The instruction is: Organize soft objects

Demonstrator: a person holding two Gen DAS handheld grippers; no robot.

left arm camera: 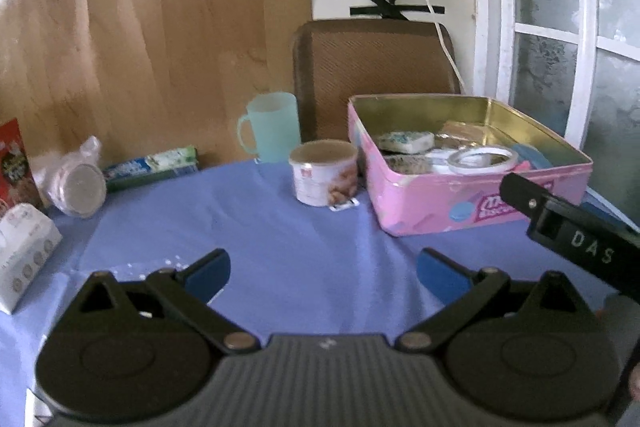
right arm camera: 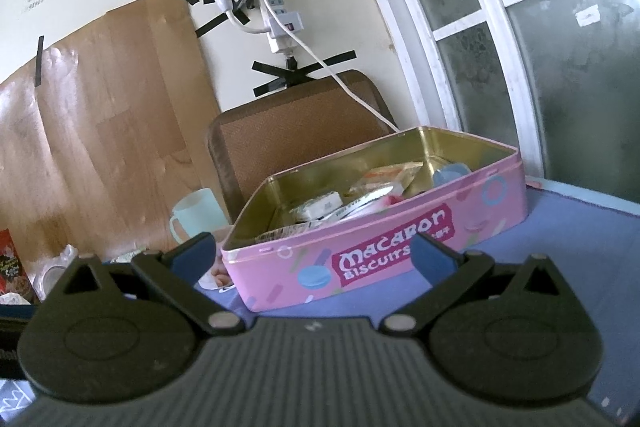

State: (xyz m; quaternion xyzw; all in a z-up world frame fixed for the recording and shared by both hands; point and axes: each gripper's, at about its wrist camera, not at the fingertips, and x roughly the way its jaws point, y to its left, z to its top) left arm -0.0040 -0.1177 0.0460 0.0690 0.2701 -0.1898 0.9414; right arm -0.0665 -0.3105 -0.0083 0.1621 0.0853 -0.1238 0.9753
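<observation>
A pink biscuit tin [left arm camera: 420, 205] [right arm camera: 360, 247] stands open on the blue tablecloth [left arm camera: 280, 227]. Inside lie wrapped sponges [left arm camera: 406, 141], a tape roll [left arm camera: 482, 158] and other packets. My left gripper [left arm camera: 323, 273] hovers open over bare cloth, left of the tin, with nothing between its blue pads. Close in front of the tin's long side, my right gripper [right arm camera: 314, 253] is open and empty; its black body [left arm camera: 576, 239] shows at the right of the left wrist view. A plastic-wrapped bundle [left arm camera: 74, 179] and a white tissue pack [left arm camera: 24, 251] lie at the left.
A small food can [left arm camera: 324, 173] stands just left of the tin, with a pale green mug [left arm camera: 272, 127] behind it. A blue-green packet [left arm camera: 152, 167] and a red box [left arm camera: 12, 163] sit at the back left. A brown chair back [left arm camera: 372, 67] rises behind the table. A window [right arm camera: 560, 47] is at right.
</observation>
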